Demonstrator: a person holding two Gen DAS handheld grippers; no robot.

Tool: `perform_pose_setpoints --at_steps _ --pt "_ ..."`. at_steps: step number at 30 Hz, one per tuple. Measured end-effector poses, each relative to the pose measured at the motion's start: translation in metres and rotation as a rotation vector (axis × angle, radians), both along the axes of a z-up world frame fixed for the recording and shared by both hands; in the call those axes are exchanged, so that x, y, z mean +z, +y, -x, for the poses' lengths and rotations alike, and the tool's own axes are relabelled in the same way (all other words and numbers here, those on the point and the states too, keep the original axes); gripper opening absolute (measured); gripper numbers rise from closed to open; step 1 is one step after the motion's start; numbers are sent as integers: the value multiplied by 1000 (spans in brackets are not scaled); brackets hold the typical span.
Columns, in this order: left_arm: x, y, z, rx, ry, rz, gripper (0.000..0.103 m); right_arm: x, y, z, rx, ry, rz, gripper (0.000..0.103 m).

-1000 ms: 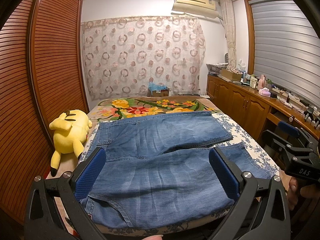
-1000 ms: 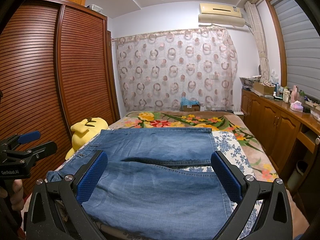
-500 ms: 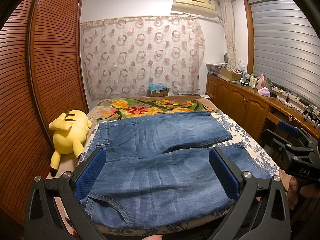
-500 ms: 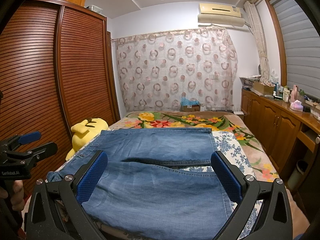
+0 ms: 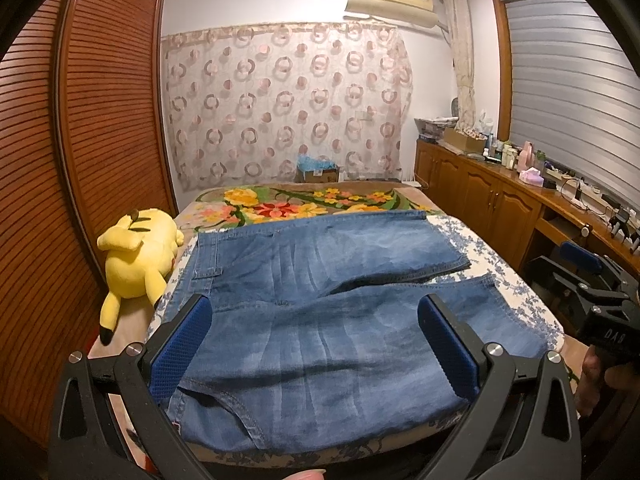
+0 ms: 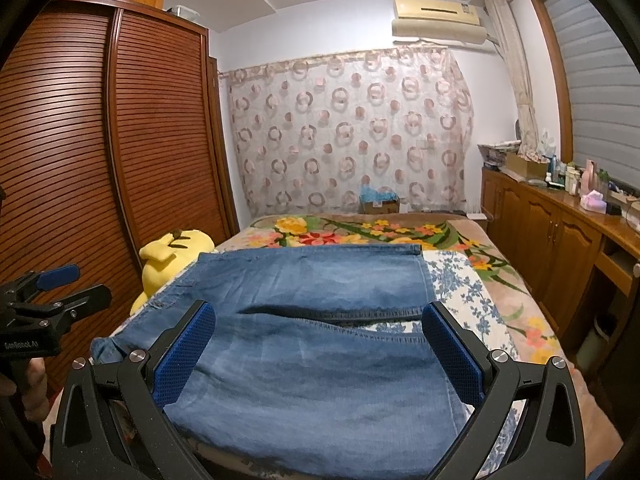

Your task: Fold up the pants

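Blue denim pants (image 5: 320,320): spread flat across bed (image 5: 516,280), legs apart. Left gripper (image 5: 316,344), right gripper (image 6: 320,348): jaws wide apart, empty, above near edge. Yellow plush toy (image 5: 136,252) beside waistband.

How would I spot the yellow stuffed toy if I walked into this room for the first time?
Find the tall slatted wooden wardrobe along the left wall, then look down to the bed edge beside it. There the stuffed toy lies just left of the spread blue jeans. It is the only bright yellow, plush thing there, with black-tipped ears.
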State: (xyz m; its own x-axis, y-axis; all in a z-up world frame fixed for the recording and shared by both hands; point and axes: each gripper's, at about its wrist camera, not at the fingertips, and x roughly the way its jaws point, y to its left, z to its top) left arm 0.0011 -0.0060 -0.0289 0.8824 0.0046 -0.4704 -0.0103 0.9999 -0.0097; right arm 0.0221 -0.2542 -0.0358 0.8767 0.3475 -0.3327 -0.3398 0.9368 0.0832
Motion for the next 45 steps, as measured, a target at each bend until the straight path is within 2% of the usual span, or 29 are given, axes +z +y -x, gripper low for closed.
perform_pose_setpoints --at_steps 15,22,29,35,40,45 --pt "-31 25 -21 20 102 11 103 -2 -5 -19 -26 73 29 103" --pt "-47 38 -27 24 140 10 103 2 1 -22 -27 102 75 103" --pt "-59 63 -28 37 166 27 103 3 -2 -21 -26 126 118 102" --pt "-74 91 -26 74 187 37 101 0 -11 -24 -46 182 139 101" --pt "-84 118 -23 134 201 55 85 -4 -18 -23 -60 245 142 101" --pt "-97 146 -19 180 226 78 75 1 -18 -21 -59 304 160 98"
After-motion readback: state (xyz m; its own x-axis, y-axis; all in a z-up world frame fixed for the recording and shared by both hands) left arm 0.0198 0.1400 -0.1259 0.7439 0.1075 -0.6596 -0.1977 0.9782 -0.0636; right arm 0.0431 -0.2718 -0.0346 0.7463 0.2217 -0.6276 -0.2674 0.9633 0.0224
